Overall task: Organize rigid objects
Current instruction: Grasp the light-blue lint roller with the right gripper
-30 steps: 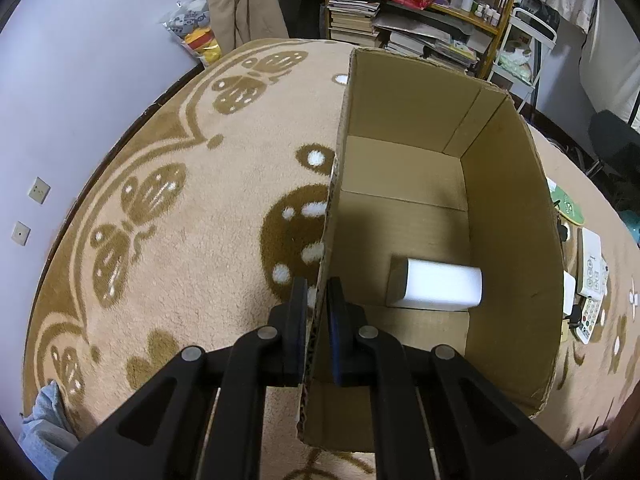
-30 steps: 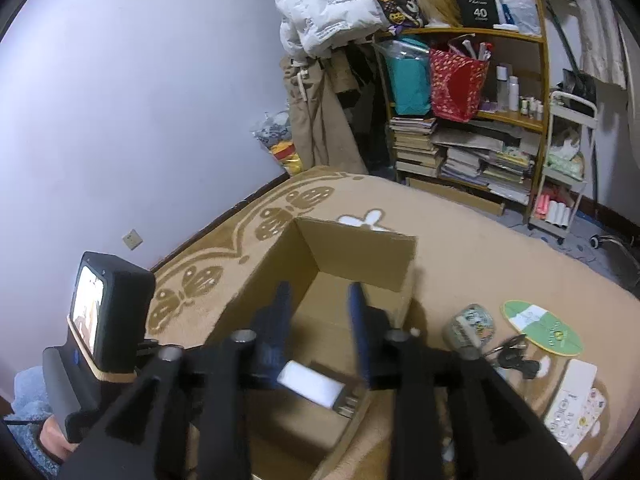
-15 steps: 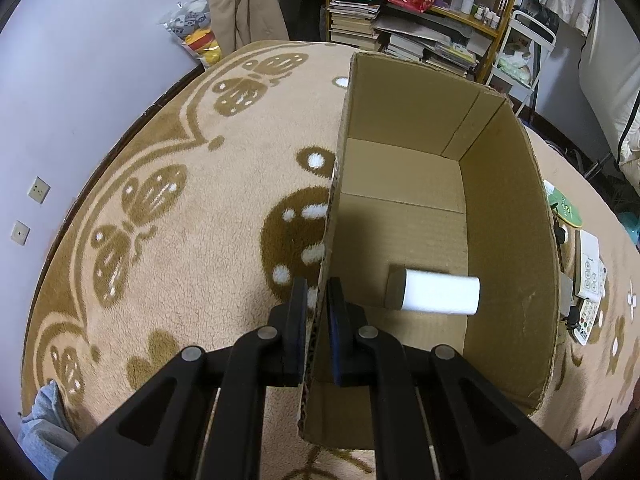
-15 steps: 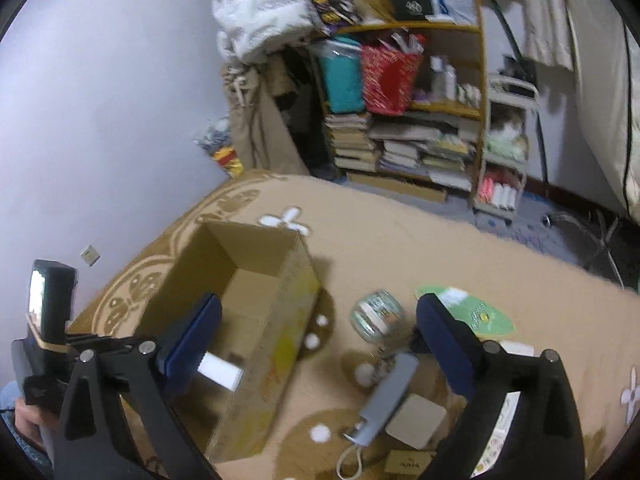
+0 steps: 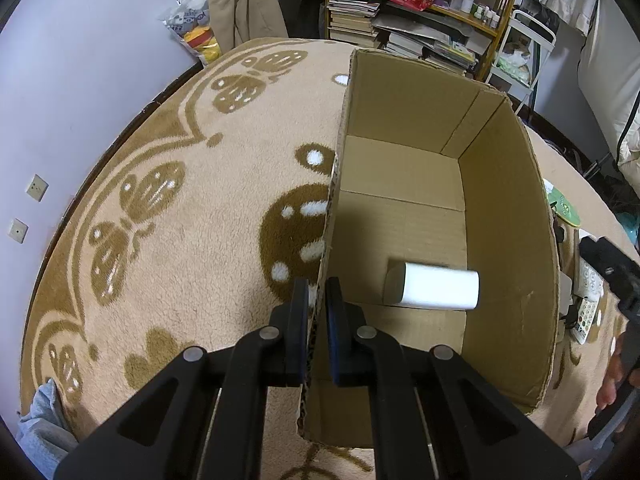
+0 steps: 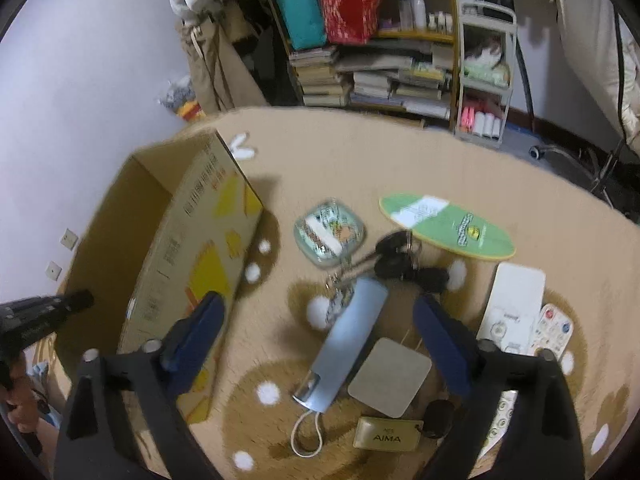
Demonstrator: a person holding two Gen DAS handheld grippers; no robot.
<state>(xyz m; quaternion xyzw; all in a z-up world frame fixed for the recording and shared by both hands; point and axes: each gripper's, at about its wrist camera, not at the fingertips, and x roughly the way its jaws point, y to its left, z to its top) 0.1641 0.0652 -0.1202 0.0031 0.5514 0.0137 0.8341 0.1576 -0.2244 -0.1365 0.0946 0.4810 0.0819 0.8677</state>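
Note:
My left gripper (image 5: 317, 300) is shut on the near left wall of the open cardboard box (image 5: 404, 112). A white cylinder (image 5: 438, 291) lies on its side on the box floor. My right gripper (image 6: 320, 320) is open wide and empty, above a grey-blue flat case (image 6: 344, 336) on the carpet. Around it lie a beige square pad (image 6: 390, 376), a key bunch (image 6: 400, 258), a clear round container (image 6: 329, 236), a green oval card (image 6: 446, 224), a white device (image 6: 514, 300) and a gold AIMA tag (image 6: 387, 436). The box (image 6: 192, 248) stands to the left.
A patterned tan carpet (image 5: 160, 216) covers the floor. A shelf of books and bags (image 6: 372, 48) stands at the back, with a white rack (image 6: 482, 76) beside it. The purple wall (image 5: 60, 80) runs along the left. A sticker sheet (image 6: 554, 328) lies at right.
My right gripper opened, let the white cylinder drop into the box, then moved right and down over the loose items. The cylinder settled on the box floor. My left gripper kept its hold.

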